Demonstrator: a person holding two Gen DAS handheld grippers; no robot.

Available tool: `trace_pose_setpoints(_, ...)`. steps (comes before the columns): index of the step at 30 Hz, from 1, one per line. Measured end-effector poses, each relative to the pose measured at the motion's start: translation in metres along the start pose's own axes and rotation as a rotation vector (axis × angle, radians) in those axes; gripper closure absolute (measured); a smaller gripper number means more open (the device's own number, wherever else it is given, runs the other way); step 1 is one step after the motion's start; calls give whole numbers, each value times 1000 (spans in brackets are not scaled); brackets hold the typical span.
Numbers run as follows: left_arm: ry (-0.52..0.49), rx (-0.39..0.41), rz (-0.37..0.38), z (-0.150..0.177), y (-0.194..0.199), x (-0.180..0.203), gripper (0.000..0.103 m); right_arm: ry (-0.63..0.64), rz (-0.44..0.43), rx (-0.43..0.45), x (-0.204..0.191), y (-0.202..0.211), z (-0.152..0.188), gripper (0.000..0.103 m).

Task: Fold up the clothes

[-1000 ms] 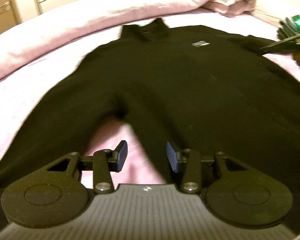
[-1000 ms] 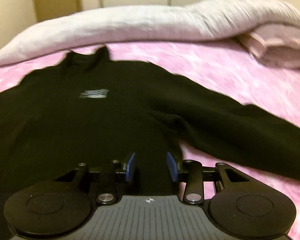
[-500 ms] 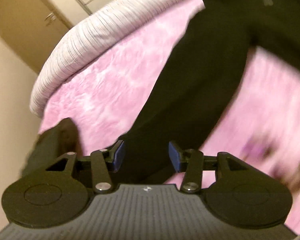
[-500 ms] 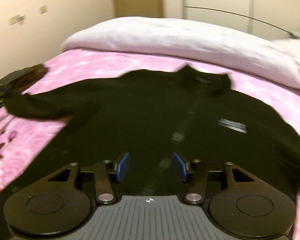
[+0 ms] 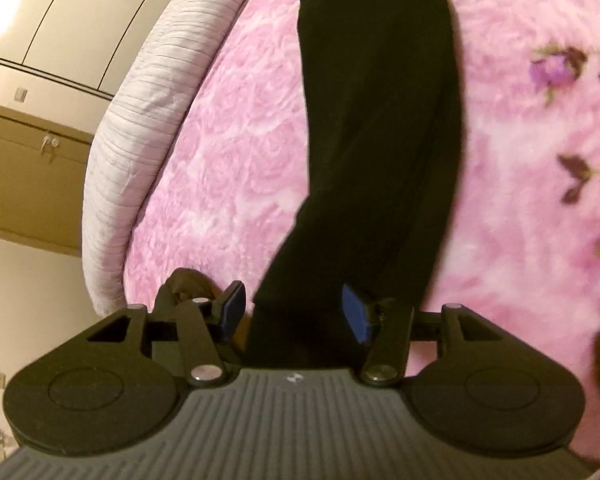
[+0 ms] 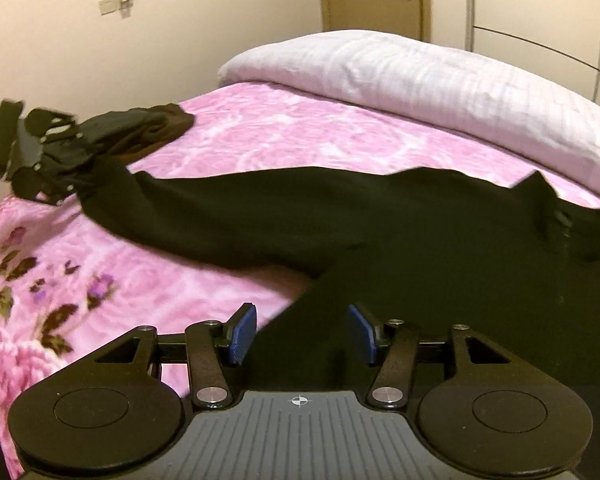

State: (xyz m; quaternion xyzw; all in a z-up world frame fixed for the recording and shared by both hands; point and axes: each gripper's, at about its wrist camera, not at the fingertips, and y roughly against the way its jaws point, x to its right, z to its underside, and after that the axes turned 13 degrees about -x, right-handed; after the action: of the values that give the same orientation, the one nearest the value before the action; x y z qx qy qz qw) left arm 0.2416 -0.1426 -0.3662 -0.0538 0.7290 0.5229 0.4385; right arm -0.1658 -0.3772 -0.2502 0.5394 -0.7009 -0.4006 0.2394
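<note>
Black knit sweater [image 6: 440, 248] lies flat on plush pink floral bed cover [image 6: 284, 136], its sleeve [image 5: 376, 128] running toward 12 o'clock between the left gripper [image 5: 294, 314] fingers. Both left and right gripper [image 6: 302, 334] jaws have just been opening; blue ribbed pads stand apart, gripping nothing.

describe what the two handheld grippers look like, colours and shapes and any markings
Both the left gripper and the right gripper match: black linkage arms with silver pivot bolts, blue ribbed pads on the fingertips, two round black discs, and a grey ridged body with a small white mark at its front edge.
</note>
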Motion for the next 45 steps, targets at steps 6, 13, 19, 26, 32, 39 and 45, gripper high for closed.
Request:
trace_pose_setpoints(6, 170, -59, 326, 2, -34, -39, 48, 2, -26, -14, -20, -25, -15, 48)
trace_pose_setpoints(13, 192, -82, 451, 29, -4, -22, 69, -3, -29, -29, -26, -37, -18, 48)
trace_pose_setpoints(19, 189, -71, 401, 44, 22, -1, 68, -29, -30, -33, -25, -36, -15, 47)
trace_pose_setpoints(26, 319, -48, 358, 40, 6, -17, 54, -29, -17, -28, -27, -28, -12, 47)
trace_pose_setpoints(32, 330, -42, 340, 40, 16, -17, 51, -90, -4, -10, -13, -10, 0, 47)
trace_pose_setpoints(39, 306, -35, 124, 66, 58, -3, 47, -183, 15, 24, 7, 15, 22, 46)
trace_pose_setpoints(45, 21, -65, -51, 49, 44, 53, 57, -208, 1, 10, 6, 13, 30, 46)
